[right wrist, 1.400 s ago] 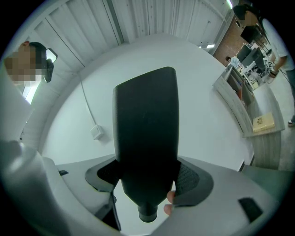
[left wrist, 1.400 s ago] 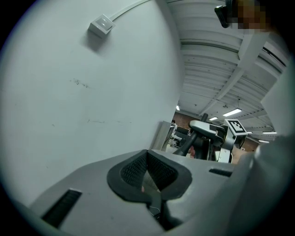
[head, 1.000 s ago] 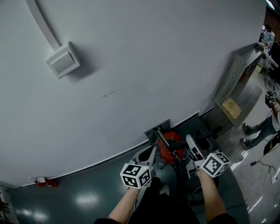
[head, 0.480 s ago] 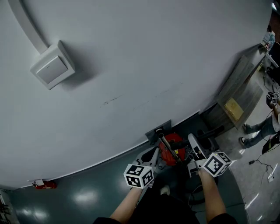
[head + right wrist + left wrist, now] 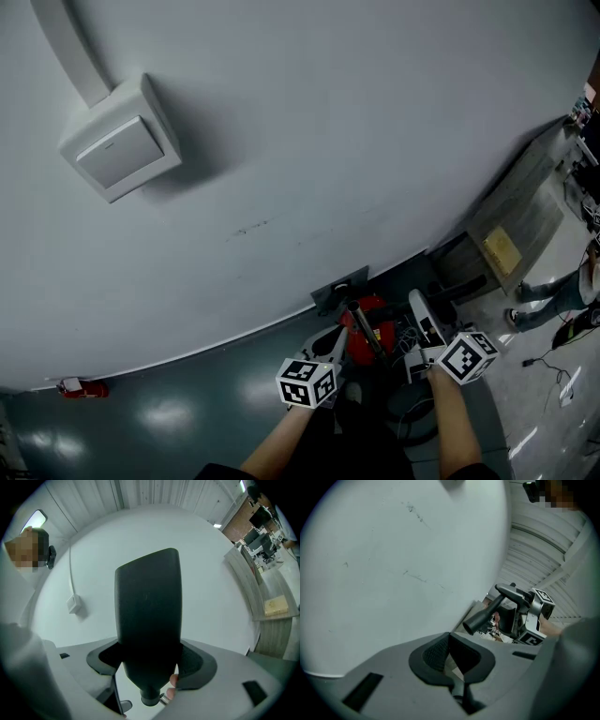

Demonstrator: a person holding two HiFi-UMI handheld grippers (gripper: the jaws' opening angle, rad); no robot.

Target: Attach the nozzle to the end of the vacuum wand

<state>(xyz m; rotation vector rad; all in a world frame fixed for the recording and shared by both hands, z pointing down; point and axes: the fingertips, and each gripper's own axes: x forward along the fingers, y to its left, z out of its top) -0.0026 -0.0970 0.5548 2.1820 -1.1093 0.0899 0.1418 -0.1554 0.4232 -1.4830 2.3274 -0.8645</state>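
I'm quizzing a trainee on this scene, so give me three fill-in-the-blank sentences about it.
The right gripper is shut on the nozzle, whose colour is ___.
The left gripper's shut jaws hold ___.
The vacuum cleaner's body is coloured ___.
Missing words: black; nothing; red.

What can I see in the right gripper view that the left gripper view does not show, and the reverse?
Only the right gripper view: a wall box with its cable, a wooden counter, and the broad end of the nozzle. Only the left gripper view: the left tool, jaws closed, and the nozzle's round open end. Both: the right tool holding the black nozzle, and the pale wall.
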